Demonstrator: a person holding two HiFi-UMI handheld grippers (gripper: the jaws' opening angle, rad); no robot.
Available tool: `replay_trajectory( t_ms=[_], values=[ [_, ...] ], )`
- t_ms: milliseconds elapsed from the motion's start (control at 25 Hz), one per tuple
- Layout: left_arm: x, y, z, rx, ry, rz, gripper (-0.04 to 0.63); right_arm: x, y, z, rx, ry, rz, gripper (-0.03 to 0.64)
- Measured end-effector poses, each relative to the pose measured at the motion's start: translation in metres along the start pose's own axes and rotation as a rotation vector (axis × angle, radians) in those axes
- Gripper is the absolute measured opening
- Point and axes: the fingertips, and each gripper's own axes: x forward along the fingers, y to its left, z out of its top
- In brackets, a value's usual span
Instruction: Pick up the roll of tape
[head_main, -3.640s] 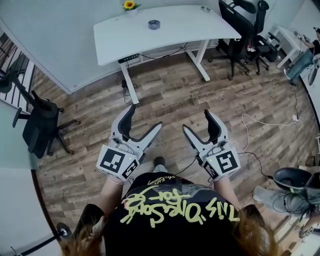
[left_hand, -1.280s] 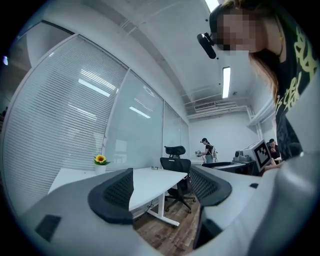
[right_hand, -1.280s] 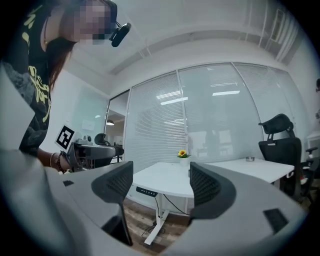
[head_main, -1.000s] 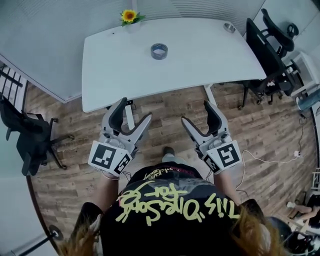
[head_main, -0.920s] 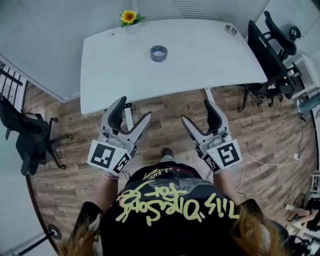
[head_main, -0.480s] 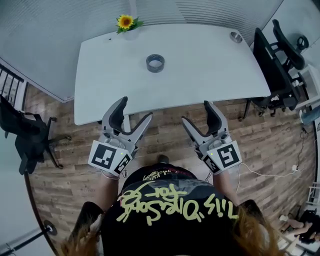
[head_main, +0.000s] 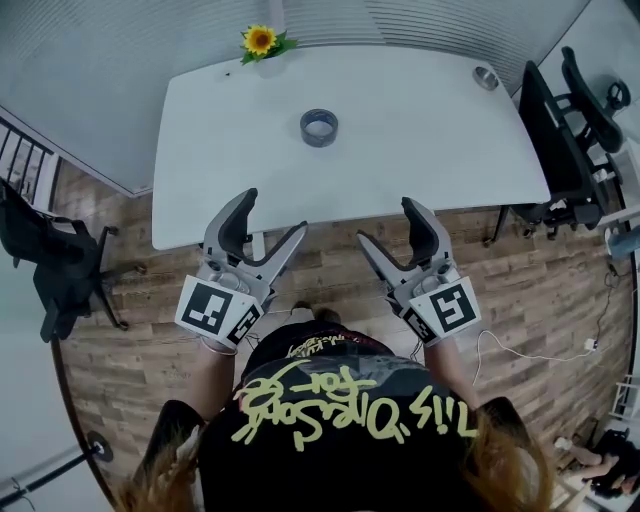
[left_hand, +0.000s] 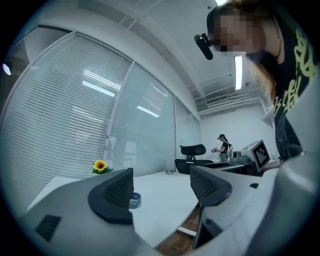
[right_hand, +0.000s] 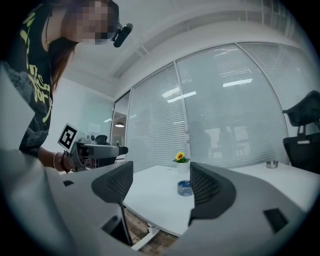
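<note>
Facing the tabletop: the white tabletop (head_main: 420, 140) is faced from the wooden floor (head_main: 330, 265), with both tongs held level in front of the body, short of its near edge.
Roll of tape: the roll of tape (head_main: 319, 127) is laid flat toward the far side of the tabletop, well apart from both tongs and touched by nothing.
Left tongs: the left tongs (head_main: 272, 213) are spread wide and nothing is gripped; in the left gripper view the roll is seen far off beside one jaw.
Right tongs: the right tongs (head_main: 387, 222) are likewise held wide and empty; in the right gripper view the roll is partly hidden behind one jaw, at a distance.
Reason for the posture: the wide spread is judged to be preparation, so that the roll can be straddled on arrival.
Other things: a sunflower (head_main: 260, 40) is set at the far edge, a small metal dish (head_main: 486, 77) near the far right corner and an office chair (head_main: 565, 130) at the right side, all apart from the roll, so the path is judged unobstructed.
Step in hand: the approach is judged under way; no grasp is begun.
Next need: a reach over the near edge is called for, since the roll lies deep on the tabletop.
</note>
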Motion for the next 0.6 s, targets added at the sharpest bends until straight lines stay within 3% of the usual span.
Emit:
replay_trajectory(
  t_ms=[360,600],
  values=[
    [0.023,0.015,-0.007,0.003,0.016,-0.039,0.368,0.016,-0.018,0.000,-0.016,0.019,0.080,0.336],
    [0.047,0.025,-0.029,0.044,0.089,-0.119,0.417,0.045,-0.035,-0.013,-0.041,0.062,0.180,0.337]
  ],
)
